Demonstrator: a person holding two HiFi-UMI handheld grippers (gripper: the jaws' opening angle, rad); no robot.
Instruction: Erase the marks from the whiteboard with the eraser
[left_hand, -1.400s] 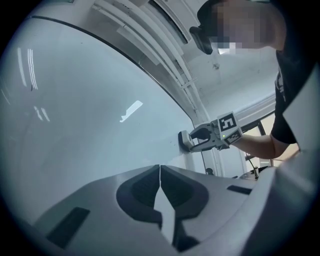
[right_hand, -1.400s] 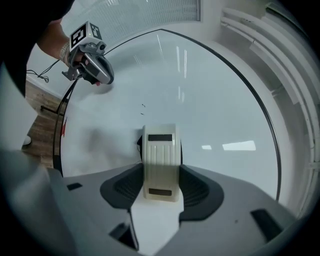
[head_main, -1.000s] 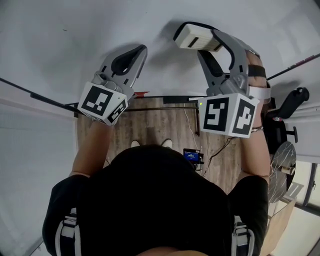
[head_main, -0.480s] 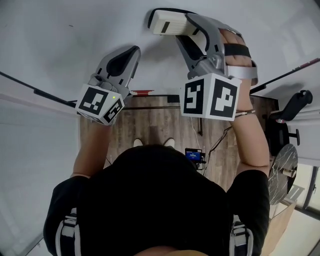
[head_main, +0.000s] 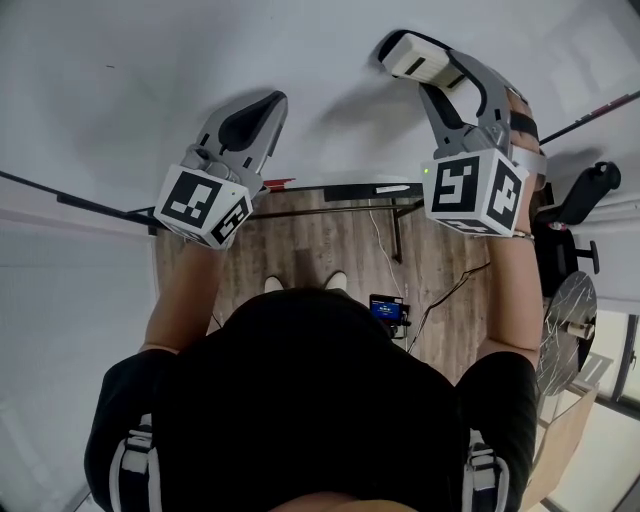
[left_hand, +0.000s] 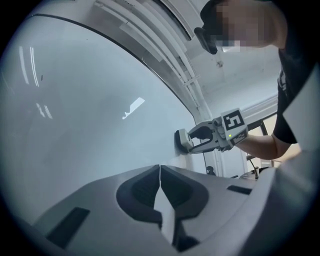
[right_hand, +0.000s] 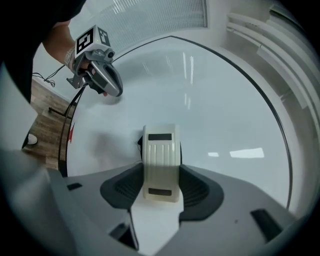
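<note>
The whiteboard (head_main: 150, 70) stands upright in front of me, almost wholly white; a tiny dark speck (head_main: 110, 67) shows far left. My right gripper (head_main: 422, 62) is shut on the cream eraser (head_main: 410, 57) and presses it flat against the board. In the right gripper view the eraser (right_hand: 161, 160) sits between the jaws, with a dark edge at its left side. My left gripper (head_main: 266, 102) is shut on nothing, its tips close to the board, left of the eraser. In the left gripper view its jaws meet (left_hand: 160, 171), and the eraser (left_hand: 182, 141) shows beyond them.
A small red shape (head_main: 283, 184) sits at the board's lower edge by the black frame bar (head_main: 360, 190). Below are a wooden floor (head_main: 330, 250), cables, a small device with a blue screen (head_main: 384, 310) and a black chair (head_main: 588, 200) at right.
The right gripper swept the eraser left and up along the board, then back to the right. The left gripper has barely moved.
</note>
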